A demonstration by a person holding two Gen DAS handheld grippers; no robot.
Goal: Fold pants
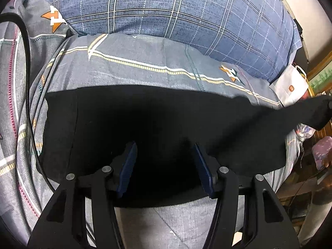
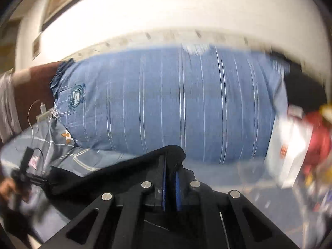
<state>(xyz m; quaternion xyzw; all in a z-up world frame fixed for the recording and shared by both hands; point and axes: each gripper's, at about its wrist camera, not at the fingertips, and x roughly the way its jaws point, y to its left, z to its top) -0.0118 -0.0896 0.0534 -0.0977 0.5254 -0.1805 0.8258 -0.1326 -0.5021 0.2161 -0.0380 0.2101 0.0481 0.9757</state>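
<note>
Pants (image 1: 157, 128), one black pair, pinched by right gripper (image 2: 171, 166).

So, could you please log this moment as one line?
right gripper: shut on pants, lifted | left gripper: open over pants | bed

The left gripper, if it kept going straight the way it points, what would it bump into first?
Most likely the black fabric pants spread on the grey patterned bedsheet. The left gripper points down with open jaws over the dark cloth; how near is unclear.
</note>
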